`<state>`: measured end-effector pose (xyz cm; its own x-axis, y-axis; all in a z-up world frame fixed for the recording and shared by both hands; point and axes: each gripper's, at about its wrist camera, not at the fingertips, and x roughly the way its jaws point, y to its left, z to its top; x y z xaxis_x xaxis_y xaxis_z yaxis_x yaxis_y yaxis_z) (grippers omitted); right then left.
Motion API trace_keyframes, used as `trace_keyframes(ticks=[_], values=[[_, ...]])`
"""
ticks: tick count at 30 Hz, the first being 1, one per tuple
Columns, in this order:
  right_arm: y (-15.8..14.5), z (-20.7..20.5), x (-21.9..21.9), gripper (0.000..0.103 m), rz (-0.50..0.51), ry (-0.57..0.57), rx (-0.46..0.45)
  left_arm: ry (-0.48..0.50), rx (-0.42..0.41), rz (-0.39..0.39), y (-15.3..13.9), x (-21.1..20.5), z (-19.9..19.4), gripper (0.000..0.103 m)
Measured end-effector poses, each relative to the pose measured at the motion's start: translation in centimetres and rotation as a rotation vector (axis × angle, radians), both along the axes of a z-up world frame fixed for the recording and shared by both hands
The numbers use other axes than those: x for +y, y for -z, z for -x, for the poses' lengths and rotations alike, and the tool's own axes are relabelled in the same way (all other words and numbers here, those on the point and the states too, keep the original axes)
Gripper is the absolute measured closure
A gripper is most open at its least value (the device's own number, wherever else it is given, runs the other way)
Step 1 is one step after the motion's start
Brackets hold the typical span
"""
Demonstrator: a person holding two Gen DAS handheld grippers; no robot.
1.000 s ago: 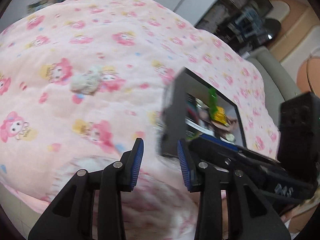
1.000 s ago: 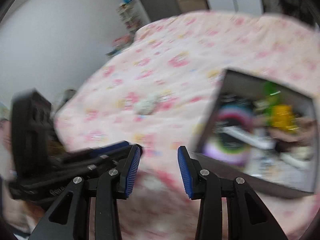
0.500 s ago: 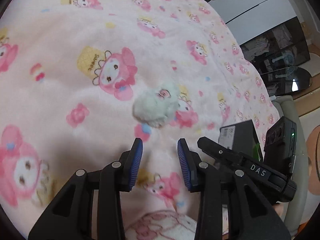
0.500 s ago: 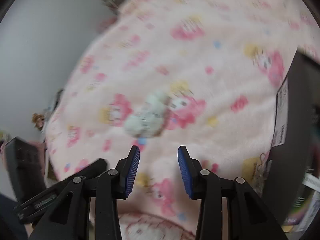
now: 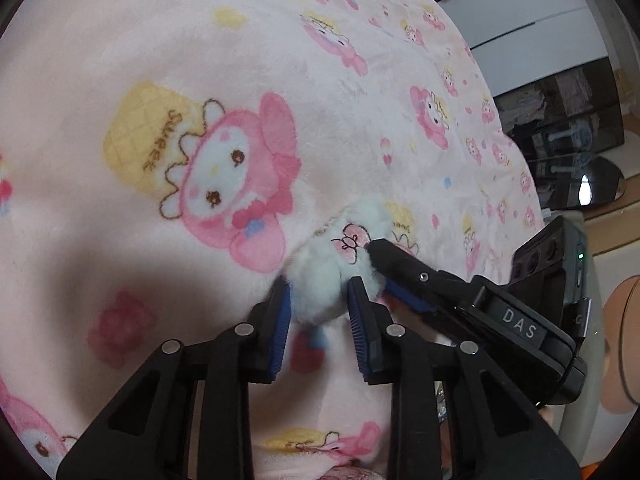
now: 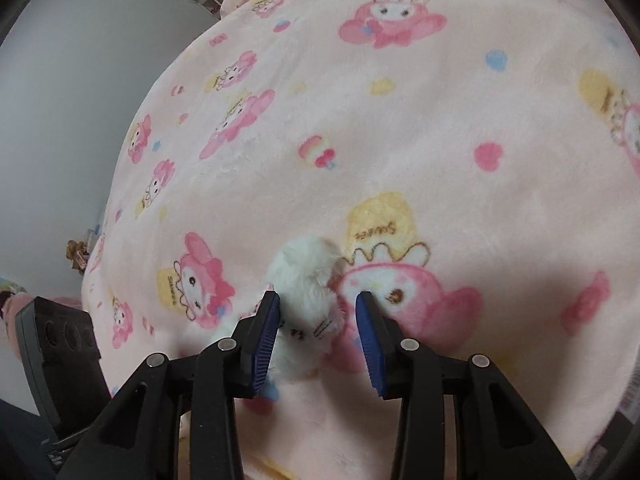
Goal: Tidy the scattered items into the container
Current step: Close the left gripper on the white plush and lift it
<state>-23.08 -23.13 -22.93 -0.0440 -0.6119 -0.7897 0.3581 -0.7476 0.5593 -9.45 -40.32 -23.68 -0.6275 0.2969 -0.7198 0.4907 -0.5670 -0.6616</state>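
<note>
My left gripper (image 5: 319,306) sat low over the pink cartoon-print blanket (image 5: 160,60), its blue-padded fingers (image 5: 282,312) set on either side of a small white plush toy (image 5: 332,264). The left pad touched the fluff; whether the right pad pressed it I could not tell, and the jaws stood partly apart around the toy's lower end. My right gripper (image 6: 318,320) came in from the other side, jaws wide apart, with the plush toy (image 6: 306,280) lying between its fingers (image 6: 370,332) and close against the left-hand pad. In the left wrist view the tip of my right gripper's black finger (image 5: 394,258) rested against the toy beside its pink embroidered bow. The toy lay on the blanket, just beside a printed pink rabbit figure with a yellow hat (image 6: 396,276). A dark cabinet (image 5: 568,120) stood beyond the bed.
</note>
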Motion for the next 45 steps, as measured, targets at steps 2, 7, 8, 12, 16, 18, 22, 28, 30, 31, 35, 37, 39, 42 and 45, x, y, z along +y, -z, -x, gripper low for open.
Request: trace_keyframes(ticks=[2, 7, 8, 12, 16, 18, 22, 28, 30, 31, 35, 37, 39, 42, 45], values=[[0.4, -0.2, 0.0, 0.067, 0.054, 0.009, -0.069, -0.012, 0.008, -0.010, 0.0, -0.1, -0.4, 0.078], [-2.3, -2.5, 0.1, 0.069, 0.021, -0.050, 0.015, 0.021, 0.047, 0.002, -2.4, 0.7, -2.3, 0.078], [-3.2, -3.2, 0.4, 0.069, 0.019, -0.066, 0.034, 0.029, 0.054, 0.004, -2.9, 0.9, -2.7, 0.078], [-5.4, -6.4, 1.9, 0.069, -0.028, -0.096, 0.113, 0.091, 0.054, 0.026, -4.2, 2.2, -4.0, 0.079], [-5.0, -10.0, 2.1, 0.071, -0.129, -0.139, 0.144, 0.114, -0.065, 0.075, -2.9, 3.4, -3.9, 0.083], [-4.5, -10.7, 2.9, 0.071, -0.129, -0.164, 0.109, 0.100, -0.051, 0.070, -3.1, 3.4, -4.3, 0.083], [-5.2, -10.1, 3.6, 0.071, -0.135, -0.143, 0.137, 0.108, -0.030, 0.060, -3.5, 3.3, -5.1, 0.082], [-4.5, -6.9, 3.7, 0.071, -0.120, -0.075, 0.162, 0.159, -0.058, 0.066, -1.5, 3.5, -3.8, 0.081], [-3.1, -5.5, 3.7, 0.071, -0.122, -0.028, 0.157, 0.139, -0.085, 0.121, -1.5, 2.8, -3.5, 0.081], [-2.7, -4.9, 3.6, 0.071, -0.129, -0.007, 0.157, 0.117, -0.095, 0.139, -1.6, 2.4, -3.4, 0.081], [-1.1, -4.1, 2.9, 0.071, -0.142, -0.012, 0.125, 0.056, -0.096, 0.175, -2.7, 0.8, -3.8, 0.081], [-1.1, -4.2, 2.9, 0.071, -0.126, -0.044, 0.105, 0.090, -0.100, 0.165, -2.8, 1.3, -4.1, 0.075], [-1.6, -4.4, 3.5, 0.071, -0.064, -0.054, 0.080, 0.134, -0.091, 0.103, -2.2, 2.1, -4.2, 0.056], [-2.7, -4.0, 4.5, 0.071, -0.020, 0.061, 0.108, 0.178, -0.093, 0.035, -0.6, 3.4, -4.0, 0.052], [-1.5, -3.0, 2.8, 0.069, -0.040, -0.014, 0.080, 0.151, -0.088, -0.018, 0.7, 3.3, -3.8, 0.054]])
